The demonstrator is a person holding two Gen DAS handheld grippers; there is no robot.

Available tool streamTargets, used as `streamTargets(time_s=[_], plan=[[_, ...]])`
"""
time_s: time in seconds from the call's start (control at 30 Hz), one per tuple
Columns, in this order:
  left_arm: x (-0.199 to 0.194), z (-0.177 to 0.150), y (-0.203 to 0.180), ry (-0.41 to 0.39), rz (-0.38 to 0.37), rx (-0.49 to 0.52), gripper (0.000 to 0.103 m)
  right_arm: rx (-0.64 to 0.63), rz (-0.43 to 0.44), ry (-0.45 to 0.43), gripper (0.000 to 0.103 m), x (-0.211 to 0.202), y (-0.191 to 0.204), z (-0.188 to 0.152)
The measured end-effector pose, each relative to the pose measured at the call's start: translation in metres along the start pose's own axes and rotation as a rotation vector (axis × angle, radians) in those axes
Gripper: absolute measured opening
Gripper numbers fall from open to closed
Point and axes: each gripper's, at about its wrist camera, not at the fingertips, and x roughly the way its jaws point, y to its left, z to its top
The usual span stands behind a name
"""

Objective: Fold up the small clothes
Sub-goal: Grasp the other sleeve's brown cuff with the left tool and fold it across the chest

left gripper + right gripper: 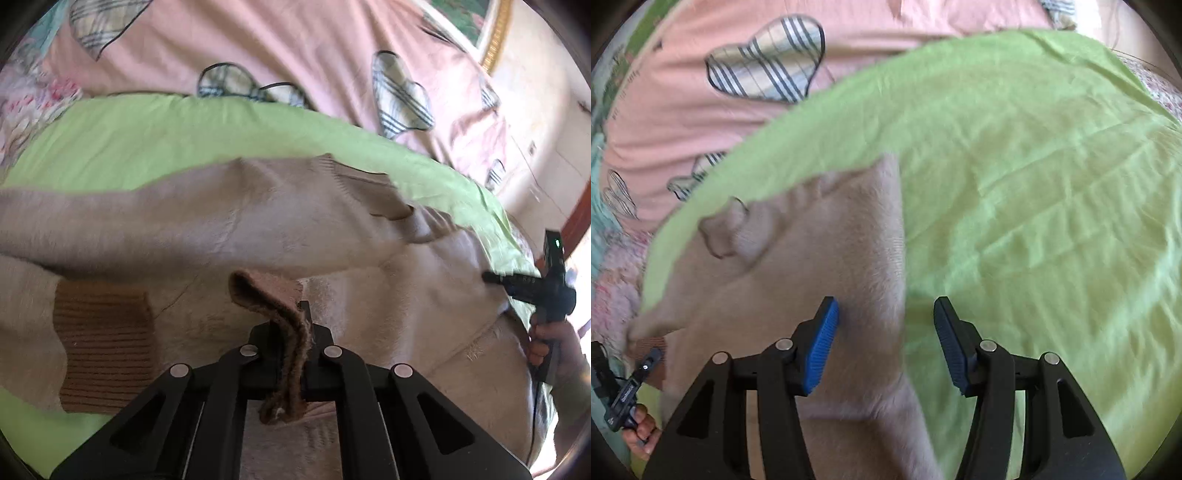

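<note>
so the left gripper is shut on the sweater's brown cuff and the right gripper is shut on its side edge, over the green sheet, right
Only the second half is wrong. The right wrist view shows the right gripper open, jaws spread apart, holding nothing, above the edge of the beige sweater. The left gripper is indeed shut on the brown cuff, over the green sheet.

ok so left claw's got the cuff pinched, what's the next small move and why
Probably carry the brown cuff across the beige sweater body and lay the sleeve down flat. The left claw is shut on the cuff, which is lifted, while the right claw is open over the sweater's edge on the green sheet, free to steady it.
</note>
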Motion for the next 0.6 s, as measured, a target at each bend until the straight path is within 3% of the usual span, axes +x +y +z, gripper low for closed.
streamTargets(time_s=[0.03,0.1,0.17,0.23,0.33,0.43,0.5,0.57,0.6], plan=[[-0.003,0.003,0.002,-0.015,0.005,-0.017,0.004,-0.019,0.011,0.008,0.01,0.001,0.003,0.0],[-0.012,0.009,-0.001,-0.068,0.014,-0.007,0.004,-0.065,-0.012,-0.03,0.01,-0.011,0.011,0.005],[-0.008,0.01,-0.003,-0.056,0.048,0.012,0.004,-0.092,-0.049,-0.064,0.008,-0.02,0.014,0.006],[0.011,0.005,-0.002,0.021,0.118,0.022,0.004,-0.098,-0.078,-0.053,0.008,-0.014,0.011,0.005],[0.019,-0.003,0.002,0.071,0.149,0.01,0.009,-0.072,-0.076,-0.027,0.008,-0.002,0.003,0.0],[0.002,-0.003,0.008,0.07,0.129,-0.04,0.022,-0.011,-0.042,-0.034,0.013,-0.013,-0.002,-0.001],[-0.017,-0.009,0.013,0.062,0.127,-0.078,0.043,0.02,-0.003,-0.043,0.015,-0.026,0.0,-0.005],[-0.041,-0.02,0.018,0.032,0.14,-0.118,0.054,0.024,0.043,-0.071,0.023,-0.044,0.006,-0.014],[-0.052,-0.027,0.023,0.018,0.141,-0.142,0.056,0.019,0.075,-0.089,0.034,-0.056,0.01,-0.022]])
